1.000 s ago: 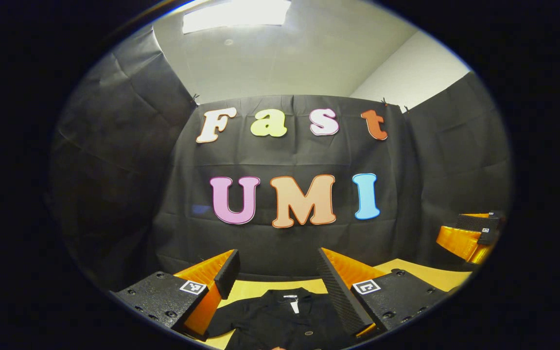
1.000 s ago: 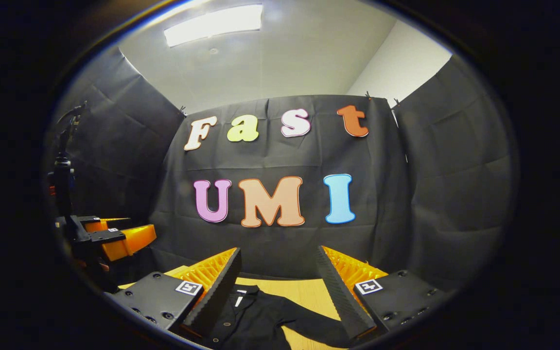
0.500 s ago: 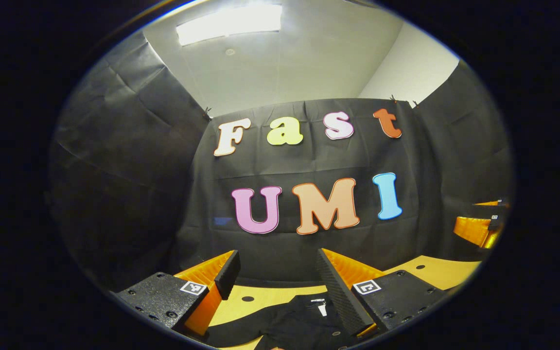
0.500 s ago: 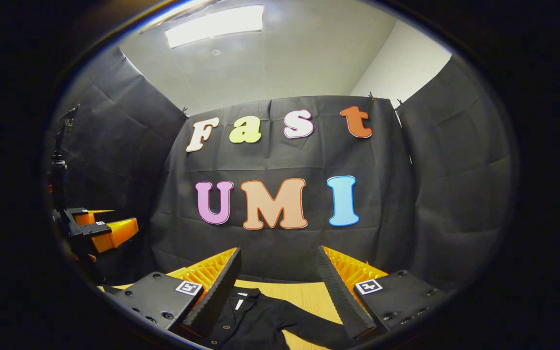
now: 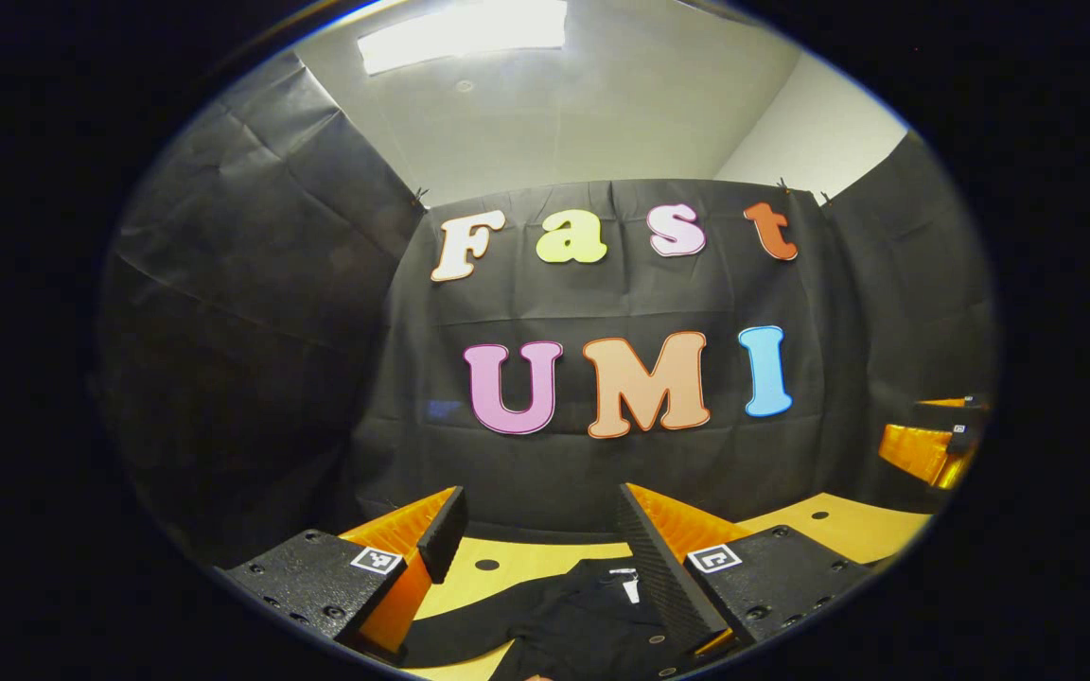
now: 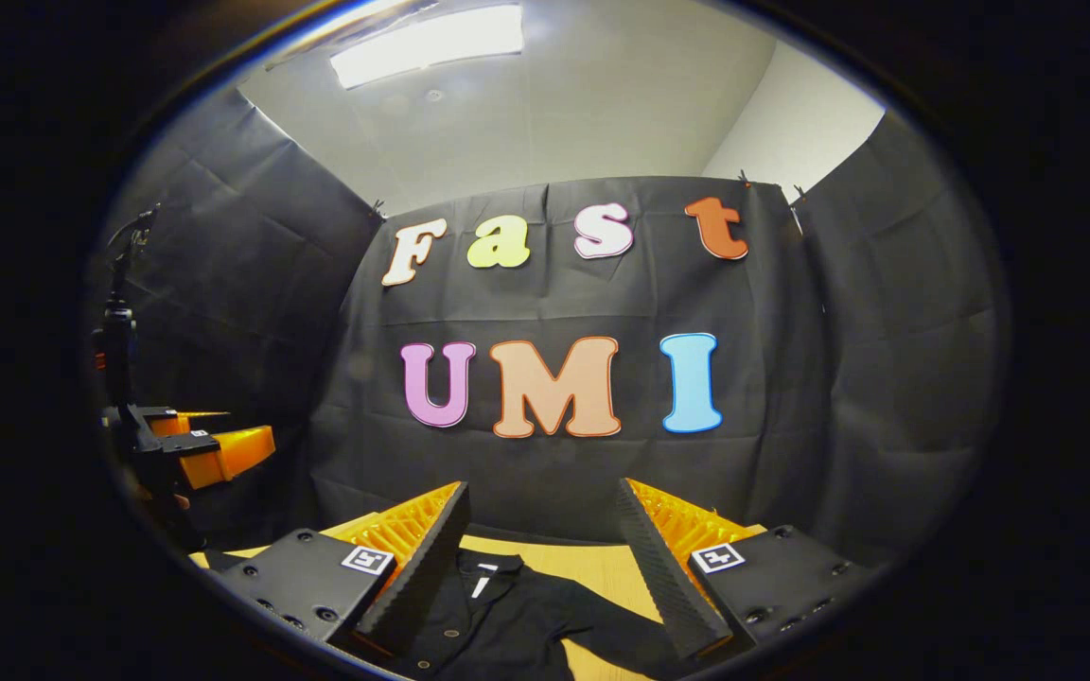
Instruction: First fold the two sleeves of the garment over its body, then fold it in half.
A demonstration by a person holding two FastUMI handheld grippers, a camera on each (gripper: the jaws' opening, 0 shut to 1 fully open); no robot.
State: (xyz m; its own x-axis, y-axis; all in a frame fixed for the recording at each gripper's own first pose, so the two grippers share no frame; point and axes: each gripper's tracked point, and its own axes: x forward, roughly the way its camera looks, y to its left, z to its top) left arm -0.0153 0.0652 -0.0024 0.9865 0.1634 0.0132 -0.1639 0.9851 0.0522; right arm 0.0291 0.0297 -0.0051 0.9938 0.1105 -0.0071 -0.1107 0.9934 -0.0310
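A black collared garment (image 5: 583,619) lies flat on the wooden table, its collar with a white tag toward the back wall. My left gripper (image 5: 545,530) hovers open above it, nothing between its fingers. In the right gripper view the same garment (image 6: 517,619) spreads below, one sleeve reaching right under the right finger. My right gripper (image 6: 545,530) is open and holds nothing. The right gripper (image 5: 928,445) shows at the far right of the left gripper view, and the left gripper (image 6: 204,449) at the far left of the right gripper view.
The wooden table (image 5: 848,534) has small dark holes in its top (image 5: 486,565). Black cloth walls close the booth at the back and sides. A dark stand (image 6: 119,322) rises at the left of the right gripper view.
The left gripper's view has swung left, so the garment sits further right under it. The right gripper's view has shifted slightly left. Both grippers stay open.
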